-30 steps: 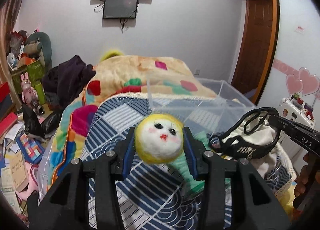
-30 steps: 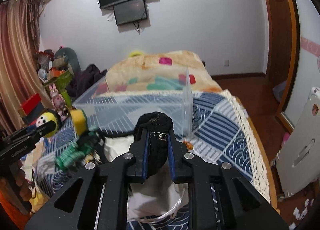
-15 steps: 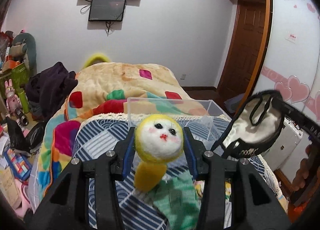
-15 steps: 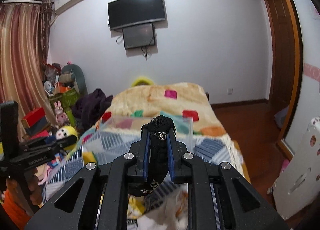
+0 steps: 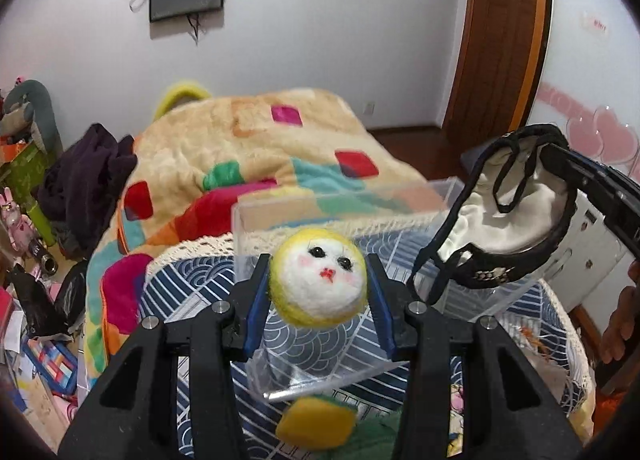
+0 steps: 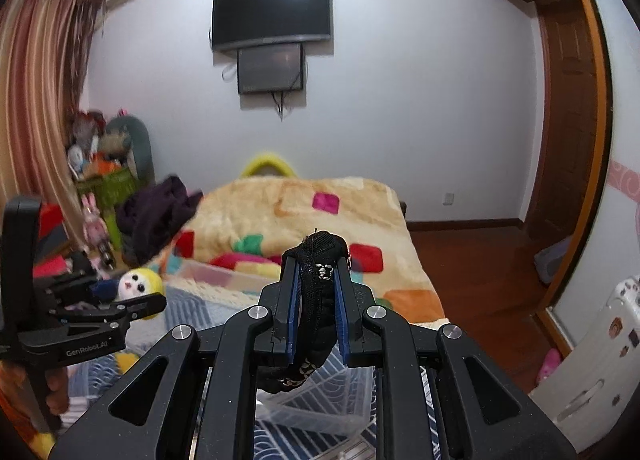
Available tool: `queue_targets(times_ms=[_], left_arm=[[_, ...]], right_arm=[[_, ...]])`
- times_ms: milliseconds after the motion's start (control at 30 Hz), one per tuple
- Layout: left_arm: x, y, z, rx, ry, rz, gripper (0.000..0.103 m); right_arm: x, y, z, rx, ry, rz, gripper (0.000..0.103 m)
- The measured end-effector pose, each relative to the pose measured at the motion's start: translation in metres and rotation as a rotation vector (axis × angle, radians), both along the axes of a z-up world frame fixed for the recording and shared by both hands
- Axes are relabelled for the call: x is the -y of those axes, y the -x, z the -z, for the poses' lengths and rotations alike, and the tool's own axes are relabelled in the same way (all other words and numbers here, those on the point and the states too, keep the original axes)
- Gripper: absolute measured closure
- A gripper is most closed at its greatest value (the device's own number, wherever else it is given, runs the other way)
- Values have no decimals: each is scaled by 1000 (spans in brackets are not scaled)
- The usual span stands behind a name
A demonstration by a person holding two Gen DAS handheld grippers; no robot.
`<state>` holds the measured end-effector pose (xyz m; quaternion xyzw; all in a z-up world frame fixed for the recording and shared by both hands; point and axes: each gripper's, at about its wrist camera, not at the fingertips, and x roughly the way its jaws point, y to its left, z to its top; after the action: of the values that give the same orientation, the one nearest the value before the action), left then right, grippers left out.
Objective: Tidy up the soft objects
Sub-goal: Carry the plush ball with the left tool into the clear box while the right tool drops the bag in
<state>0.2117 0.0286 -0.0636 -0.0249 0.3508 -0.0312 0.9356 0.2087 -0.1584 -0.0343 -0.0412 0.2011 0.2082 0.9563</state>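
Box (image 5: 400,196) at frame centre looks empty; my left gripper (image 5: 318,292) grips the doll (image 5: 318,286), my right gripper (image 6: 316,300) grips the black bag (image 6: 318,300), both unplaced.

Black tool (image 5: 318,294), blue pads (image 5: 256,308), silver screws.
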Motion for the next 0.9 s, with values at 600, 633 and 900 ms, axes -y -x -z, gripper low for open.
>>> queue_targets(times_ms=[600,633,900], left_arm=[[14,-41,35,-181,-87,55,52],[13,-40,35,-179,-87,52,50],[10,-24,18,-112,-85,48,30]], right_arm=[[-7,-32,52,-279,182,-96,87],[-7,-33,53,-290,184,-101,87],[-9,-31,60,-353,222,-134,67]])
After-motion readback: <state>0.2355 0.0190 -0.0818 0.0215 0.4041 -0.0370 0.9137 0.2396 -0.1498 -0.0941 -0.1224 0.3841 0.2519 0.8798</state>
